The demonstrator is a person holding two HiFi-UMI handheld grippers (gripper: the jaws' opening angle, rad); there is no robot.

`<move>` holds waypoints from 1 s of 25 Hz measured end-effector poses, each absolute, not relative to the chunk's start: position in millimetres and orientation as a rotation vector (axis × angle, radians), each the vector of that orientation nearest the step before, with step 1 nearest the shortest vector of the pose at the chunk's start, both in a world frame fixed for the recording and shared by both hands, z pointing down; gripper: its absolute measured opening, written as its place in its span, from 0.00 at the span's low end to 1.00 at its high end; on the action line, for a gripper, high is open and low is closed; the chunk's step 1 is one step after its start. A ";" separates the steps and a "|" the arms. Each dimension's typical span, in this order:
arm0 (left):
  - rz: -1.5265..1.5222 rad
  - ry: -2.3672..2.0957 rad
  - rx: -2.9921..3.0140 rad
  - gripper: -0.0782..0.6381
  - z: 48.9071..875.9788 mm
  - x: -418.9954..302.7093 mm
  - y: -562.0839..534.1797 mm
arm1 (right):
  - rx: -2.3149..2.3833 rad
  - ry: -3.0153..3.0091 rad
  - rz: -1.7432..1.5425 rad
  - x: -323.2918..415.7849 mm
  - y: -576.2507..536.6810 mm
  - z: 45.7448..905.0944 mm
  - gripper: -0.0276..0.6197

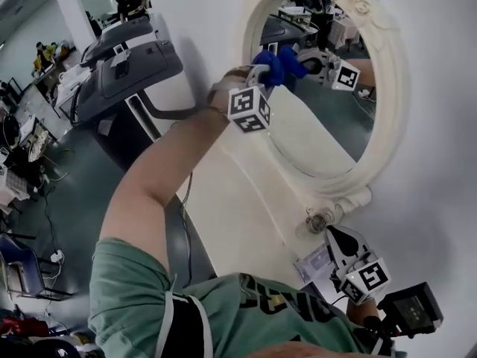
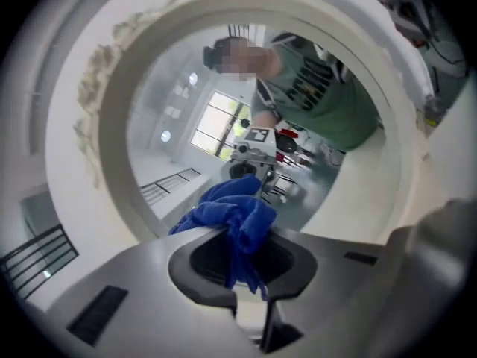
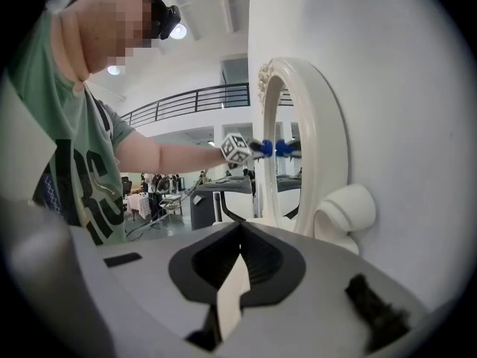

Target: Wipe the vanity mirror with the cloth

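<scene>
Left gripper [image 1: 261, 72] clamps one blue cloth [image 1: 271, 61] against one oval mirror [image 1: 328, 133].

A white vanity top [image 1: 242, 189] runs in front of the vanity mirror [image 1: 328, 136], and the mirror's scrolled foot [image 1: 328, 216] meets it at the frame's lower end; whether the foot bears on the top or on the wall behind cannot be told. 1 small printed card [image 1: 311, 263] lies on the top just beside that foot. Well away from the mirror, past the top's edge, the grey floor [image 1: 82, 177] carries 1 treadmill [image 1: 127, 62] and loose cables [image 1: 48, 200].
</scene>
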State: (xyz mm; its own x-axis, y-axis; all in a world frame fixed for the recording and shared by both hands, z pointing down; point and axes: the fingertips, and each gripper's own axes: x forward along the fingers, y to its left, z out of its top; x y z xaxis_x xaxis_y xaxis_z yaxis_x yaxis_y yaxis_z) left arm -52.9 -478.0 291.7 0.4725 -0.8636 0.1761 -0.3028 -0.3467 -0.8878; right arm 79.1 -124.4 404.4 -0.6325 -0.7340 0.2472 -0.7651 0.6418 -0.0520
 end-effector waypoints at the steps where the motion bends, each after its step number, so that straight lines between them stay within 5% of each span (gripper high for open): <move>1: -0.774 1.006 -1.848 0.20 248.0 -53.6 -475.7 | 1.235 -2.665 0.217 78.9 -124.2 401.6 0.06; 8: -0.684 1.074 -1.637 0.20 81.1 -47.8 -458.7 | 1.257 -2.707 0.158 85.8 -117.2 391.3 0.06; 25: -0.751 1.031 -1.489 0.20 112.4 -18.2 -466.0 | 1.300 -2.689 0.252 101.2 -107.1 407.4 0.06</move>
State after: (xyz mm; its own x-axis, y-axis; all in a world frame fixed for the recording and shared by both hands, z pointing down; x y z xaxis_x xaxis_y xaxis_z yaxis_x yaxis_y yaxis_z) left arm -18.2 -466.0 112.4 0.4159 -0.9054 -0.0848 -0.1971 0.0013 -0.9804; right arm 101.2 -107.1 407.4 -0.6151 -0.7623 0.2014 -0.7864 0.6114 -0.0875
